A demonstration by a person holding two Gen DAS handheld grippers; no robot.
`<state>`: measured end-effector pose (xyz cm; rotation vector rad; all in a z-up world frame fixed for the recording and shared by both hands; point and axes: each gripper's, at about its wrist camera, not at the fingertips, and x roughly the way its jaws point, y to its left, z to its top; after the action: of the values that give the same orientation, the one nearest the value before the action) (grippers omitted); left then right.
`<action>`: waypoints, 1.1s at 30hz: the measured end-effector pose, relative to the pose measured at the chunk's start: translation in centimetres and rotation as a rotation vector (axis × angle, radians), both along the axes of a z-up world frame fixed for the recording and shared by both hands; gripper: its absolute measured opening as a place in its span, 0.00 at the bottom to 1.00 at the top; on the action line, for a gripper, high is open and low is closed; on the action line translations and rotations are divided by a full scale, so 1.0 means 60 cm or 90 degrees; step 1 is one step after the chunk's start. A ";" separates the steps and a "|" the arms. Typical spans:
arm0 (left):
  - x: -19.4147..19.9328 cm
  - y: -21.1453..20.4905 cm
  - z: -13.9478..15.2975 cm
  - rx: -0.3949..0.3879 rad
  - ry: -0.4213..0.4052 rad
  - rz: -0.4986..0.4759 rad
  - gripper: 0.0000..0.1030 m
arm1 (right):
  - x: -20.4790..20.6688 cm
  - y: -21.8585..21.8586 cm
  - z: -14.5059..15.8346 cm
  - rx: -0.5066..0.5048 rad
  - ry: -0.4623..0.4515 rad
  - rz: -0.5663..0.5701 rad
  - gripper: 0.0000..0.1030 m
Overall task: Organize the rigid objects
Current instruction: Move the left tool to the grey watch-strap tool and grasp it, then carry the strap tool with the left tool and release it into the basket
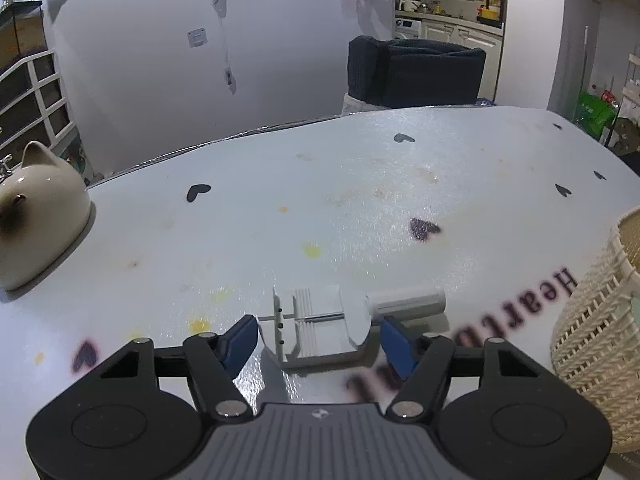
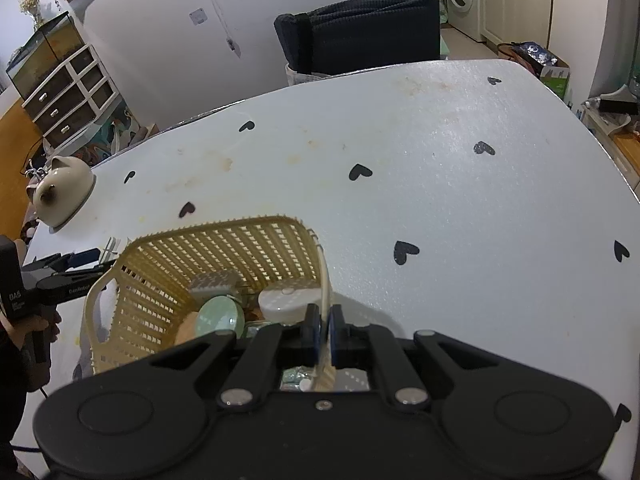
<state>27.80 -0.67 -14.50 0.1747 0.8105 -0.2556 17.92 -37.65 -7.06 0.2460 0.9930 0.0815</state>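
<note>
So the left gripper (image 1: pixel 316 336) sits low over the table (image 1: pixel 360 184), blue pads (image 1: pixel 244 338) apart on either side of a grey plastic bracket thing (image 1: pixel 314 330), not touching it as far as I can see. A white cylinder (image 1: pixel 406 303) lies just beside it. Woven basket (image 1: pixel 592 320) at the right edge, cat-shaped ceramic jar (image 1: pixel 38 216) by the left edge.
</note>
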 end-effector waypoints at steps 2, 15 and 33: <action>0.005 0.003 -0.002 -0.002 -0.001 -0.011 0.66 | 0.002 0.001 -0.002 -0.001 0.002 -0.001 0.05; 0.019 0.015 -0.013 -0.007 0.003 -0.046 0.63 | 0.004 0.005 -0.003 -0.007 0.007 -0.006 0.05; -0.075 0.023 0.037 -0.104 -0.024 0.044 0.62 | 0.004 0.005 -0.003 -0.006 0.007 -0.005 0.05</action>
<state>23.30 0.70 -12.30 -0.0023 0.7527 -0.2508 18.16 -37.37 -7.25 0.2414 1.0023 0.0676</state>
